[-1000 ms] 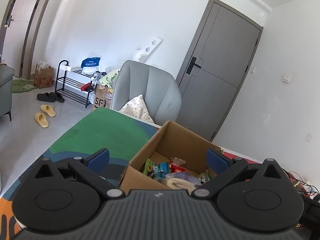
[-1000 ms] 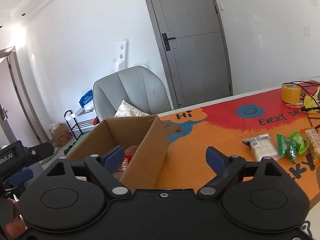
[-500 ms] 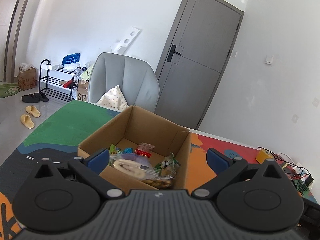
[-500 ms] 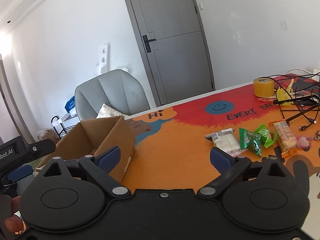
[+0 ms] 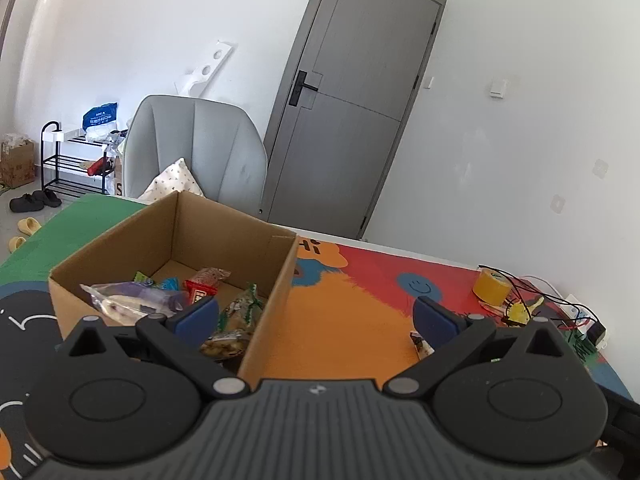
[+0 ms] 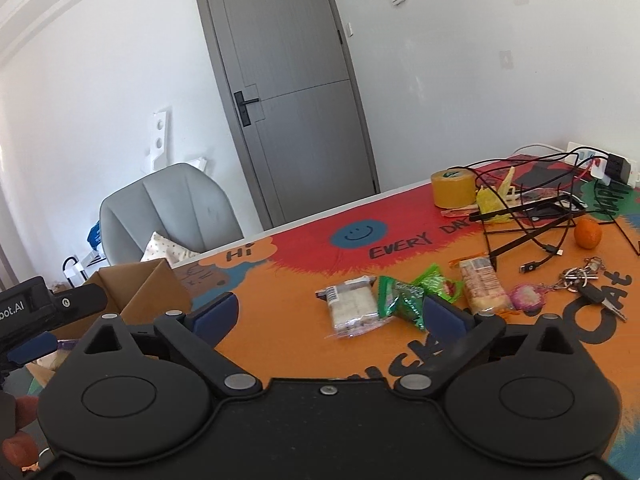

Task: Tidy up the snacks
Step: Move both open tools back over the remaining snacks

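An open cardboard box (image 5: pixel 276 276) stands on the colourful table mat and holds several snack packets (image 5: pixel 204 284). My left gripper (image 5: pixel 316 320) is open and empty, above the box's right wall. In the right wrist view the box (image 6: pixel 148 288) is at the left. Loose snacks lie on the orange mat: a clear packet of white cakes (image 6: pixel 352 310), two green packets (image 6: pixel 404 296), and a biscuit packet (image 6: pixel 484 290). My right gripper (image 6: pixel 332 316) is open and empty, just in front of these snacks.
A yellow tape roll (image 6: pixel 452 188), tangled black cables (image 6: pixel 532 216), an orange fruit (image 6: pixel 588 232), keys (image 6: pixel 588 280) and a power strip (image 6: pixel 600 160) crowd the table's right end. A grey chair (image 5: pixel 192 152) stands behind the table. The left gripper (image 6: pixel 32 312) shows at the left edge.
Both grippers have swung to the right. The box has slid left in both views and the loose snacks now lie right before my right gripper. Both stay open.
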